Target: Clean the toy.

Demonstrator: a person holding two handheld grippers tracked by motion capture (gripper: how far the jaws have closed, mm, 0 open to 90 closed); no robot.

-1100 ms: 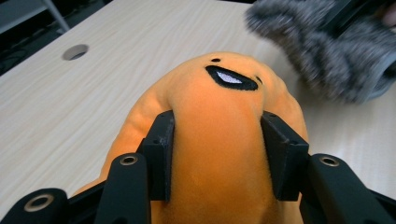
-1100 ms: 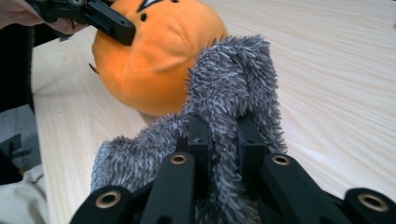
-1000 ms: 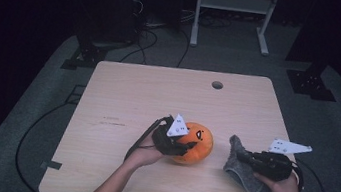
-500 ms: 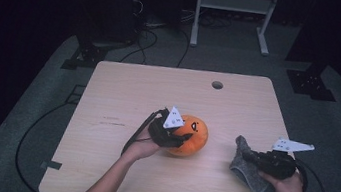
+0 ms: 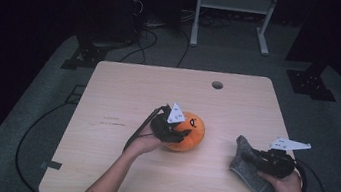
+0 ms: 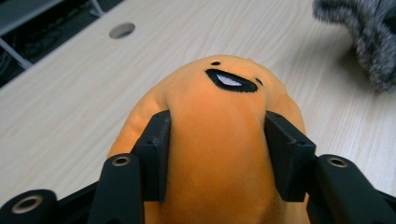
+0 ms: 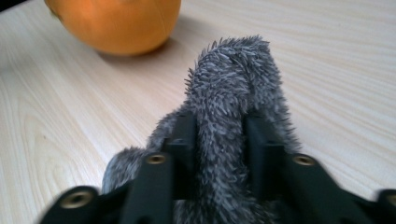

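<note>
Left of centre in the high view, the left gripper (image 5: 179,133) sits against the near side of the orange plush toy (image 5: 187,132), which rests on the table (image 5: 124,89) a little left of the frame's middle. Its jaws have just been opening; in the left gripper view they flank the toy (image 6: 219,140) on both sides, and the pads barely dent the fabric, so the pinch looks slackened rather than firm. Compared with a second ago, the toy has slid slightly toward the left of the frame. At the lower right, the right gripper (image 5: 255,158) lies over the grey furry cloth (image 5: 244,164). Its jaws have also just been opening, and in the right gripper view the cloth (image 7: 229,116) stands as a loose fold between them. Both items seem to be being let go, apart on the table.
</note>
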